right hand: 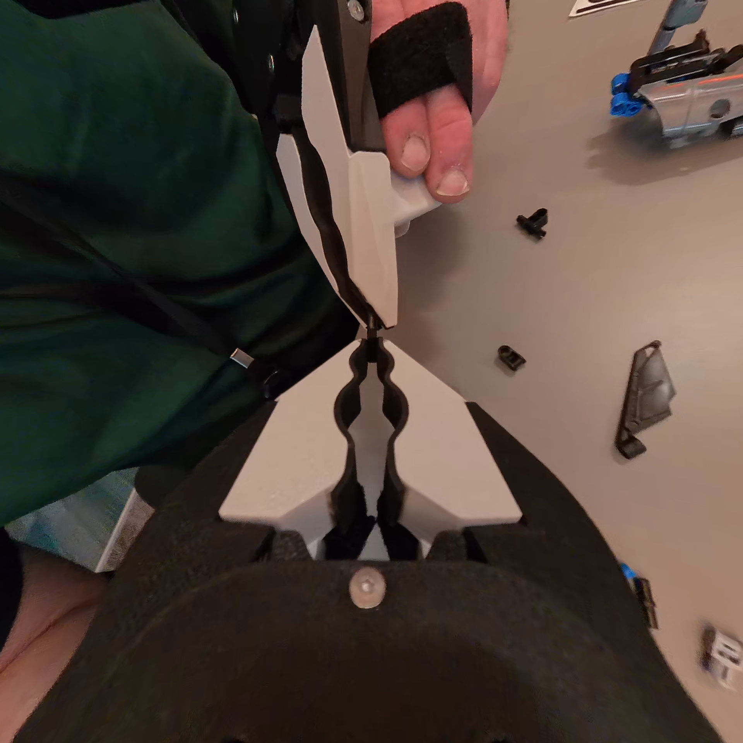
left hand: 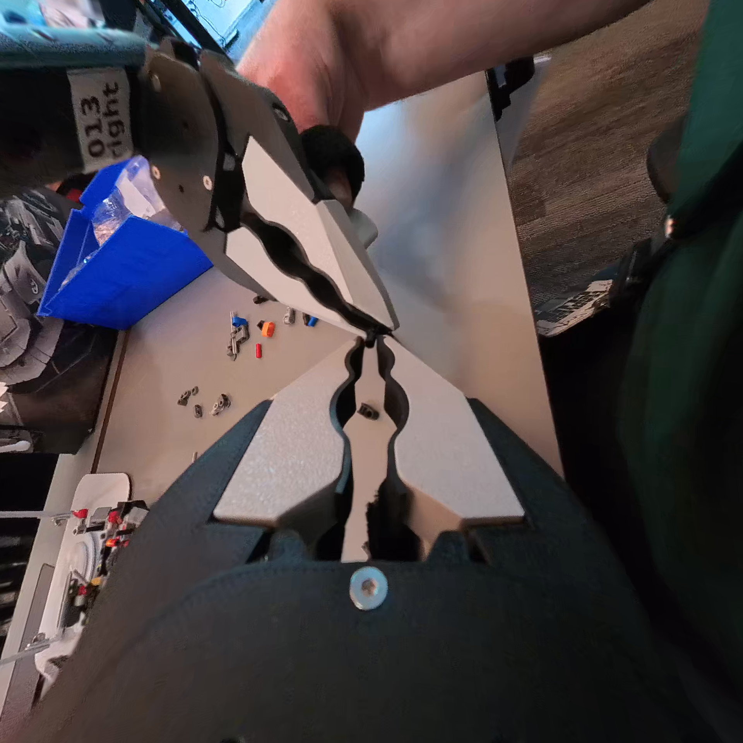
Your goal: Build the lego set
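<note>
My two grippers meet tip to tip above the grey table (left hand: 438,193). In the left wrist view, my left gripper (left hand: 370,342) reaches up from the bottom, shut on a small black lego pin (left hand: 369,337). My right gripper (left hand: 381,326) comes in from the upper left, shut on the same tiny black part. In the right wrist view, my right gripper (right hand: 372,346) is at the bottom and my left gripper (right hand: 377,318) hangs from above, with the black pin (right hand: 372,333) bridging the tips. Whether it is one piece or two joined I cannot tell.
A blue bin (left hand: 120,277) with plastic bags stands far left, near loose blue (left hand: 239,321), orange (left hand: 267,329) and red (left hand: 258,350) pieces. A partly built model (right hand: 683,96) sits top right. A dark grey panel (right hand: 647,398) and black pieces (right hand: 532,223) lie nearby. Carpet (left hand: 603,161) lies beyond the table edge. Less than 4 cm separates the two grippers' tips.
</note>
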A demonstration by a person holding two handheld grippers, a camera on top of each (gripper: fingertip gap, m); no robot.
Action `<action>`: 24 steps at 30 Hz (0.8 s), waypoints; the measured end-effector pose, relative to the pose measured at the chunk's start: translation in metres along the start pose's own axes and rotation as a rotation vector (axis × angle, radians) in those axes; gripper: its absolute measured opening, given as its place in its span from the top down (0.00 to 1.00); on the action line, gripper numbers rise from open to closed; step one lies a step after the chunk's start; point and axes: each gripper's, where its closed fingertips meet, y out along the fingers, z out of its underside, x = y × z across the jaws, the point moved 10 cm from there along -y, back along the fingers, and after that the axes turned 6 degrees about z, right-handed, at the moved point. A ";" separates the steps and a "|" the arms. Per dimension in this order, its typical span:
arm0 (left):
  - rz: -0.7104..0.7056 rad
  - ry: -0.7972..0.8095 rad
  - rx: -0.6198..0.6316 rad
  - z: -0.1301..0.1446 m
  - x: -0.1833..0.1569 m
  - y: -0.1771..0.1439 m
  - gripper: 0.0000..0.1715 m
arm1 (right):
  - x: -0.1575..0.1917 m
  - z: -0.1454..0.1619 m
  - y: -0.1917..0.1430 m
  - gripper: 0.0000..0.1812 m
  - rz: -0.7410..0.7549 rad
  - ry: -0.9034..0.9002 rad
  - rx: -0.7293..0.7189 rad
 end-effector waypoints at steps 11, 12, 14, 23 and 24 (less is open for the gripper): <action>-0.011 -0.017 -0.006 0.006 -0.005 -0.006 0.98 | -0.007 -0.005 0.006 0.99 -0.021 0.066 -0.010; -0.012 -0.046 -0.018 0.008 -0.003 -0.007 0.98 | -0.008 -0.006 0.005 0.97 -0.005 0.072 -0.025; -0.026 -0.109 -0.049 0.012 0.002 -0.010 0.98 | -0.011 -0.008 0.000 0.93 0.043 0.086 -0.068; -0.077 -0.323 -0.040 0.044 0.013 -0.026 0.98 | -0.023 0.005 -0.008 0.91 0.788 -0.025 0.074; -0.082 -0.336 -0.038 0.047 0.014 -0.027 0.98 | -0.025 0.006 -0.002 0.90 0.840 -0.058 0.122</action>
